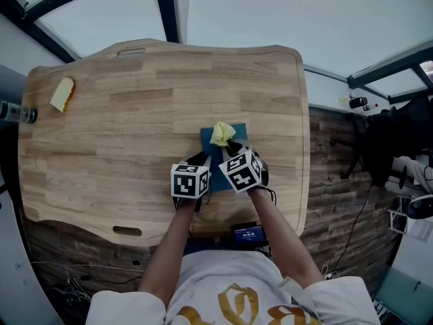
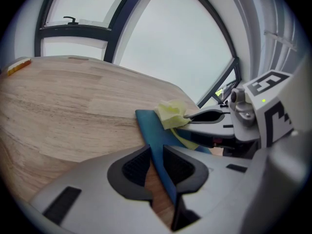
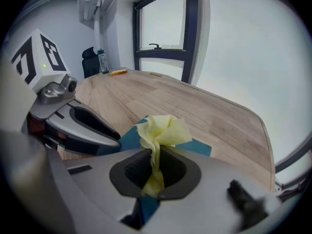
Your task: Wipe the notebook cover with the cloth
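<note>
The left gripper [image 2: 155, 165] is clamped on the near left edge of the notebook [image 2: 148, 128]. The notebook is a thin, flat blue rectangle on the pale wood-grain worktop [image 1: 122, 127], its long axis seemingly running near to far. The right gripper [image 3: 155, 172] pinches the soft, crumpled yellow cloth [image 3: 165, 129], bunched over the notebook's far end.
</note>
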